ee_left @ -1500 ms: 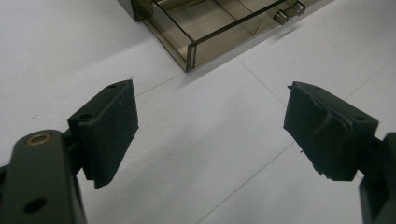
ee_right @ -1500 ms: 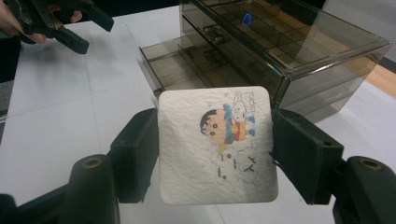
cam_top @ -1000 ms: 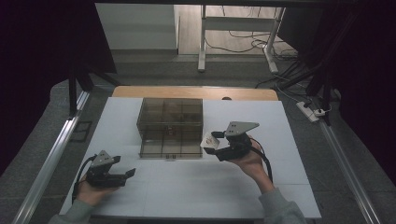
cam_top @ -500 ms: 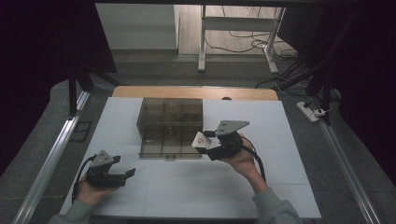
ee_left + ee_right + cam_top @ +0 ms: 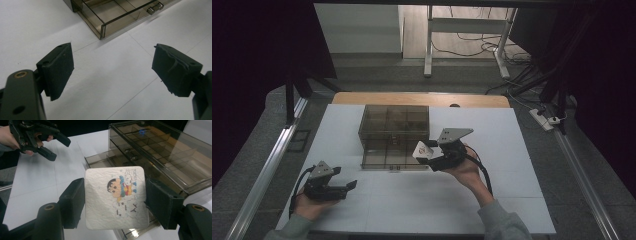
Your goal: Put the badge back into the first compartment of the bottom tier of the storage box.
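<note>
Right gripper view says it best: a square white coaster (image 5: 116, 197) with a cartoon kid printed on it is pinched by its two side edges in the right gripper (image 5: 116, 200), print facing the camera. It's held up in the air just in front of the smoky transparent drawer box (image 5: 160, 152), right over the bottom drawer (image 5: 100, 162) that's pulled out. Holding it by the edges looks deliberate, so it can be dropped flat into one of the drawer's compartments.

In the high view the right gripper (image 5: 432, 156) is seen at the box's front right corner, coaster (image 5: 421, 149) tilted toward the drawer box (image 5: 394, 131).

The left gripper (image 5: 343, 187) is parked low on the tabletop (image 5: 512, 150), well apart to the front left, probably just kept out of the way. Jaws are spread wide with nothing between them, as shown in the left gripper view, where the open drawer's corner (image 5: 101, 27) and two small metal handles (image 5: 155, 8) are visible beyond.

Not much is in the way, really. The drawer's dividers and front wall are what the coaster could catch on, judging by its size against the compartments.
</note>
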